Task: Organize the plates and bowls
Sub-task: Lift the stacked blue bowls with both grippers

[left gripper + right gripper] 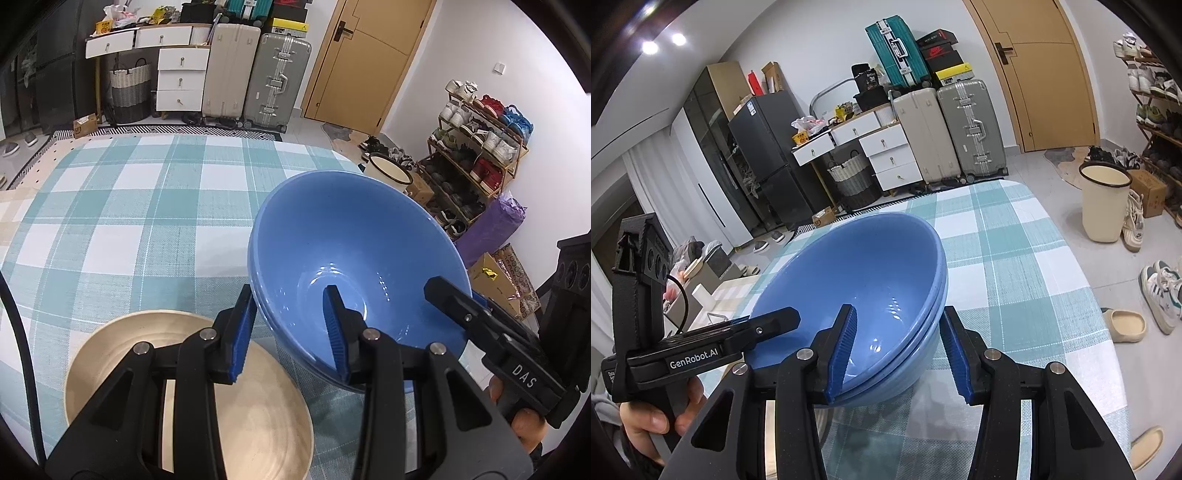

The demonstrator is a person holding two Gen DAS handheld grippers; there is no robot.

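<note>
1. Checked teal-and-white cloth covers the table; suitcases, a white drawer unit and a wooden door stand along the far wall, with a shoe rack at the right of the left wrist view.
2. Stack of blue bowls sits tilted above the cloth, nested one inside another; the rim lines show at the side in the right wrist view.
3. Left gripper straddles the near wall of the stack: one pad inside the top bowl, the other outside. The outer pad appears to stand slightly off the wall, so whether the stack is clamped cannot be told.
4. Right gripper straddles the opposite wall the same way. Its outer pad stands apart from the bowl's outside, so contact on that side is not confirmed.
5. Beige plate lies flat on the cloth beneath the left gripper, beside the stack.
6. Hand grips the left tool's handle at the lower left of the right wrist view.
</note>
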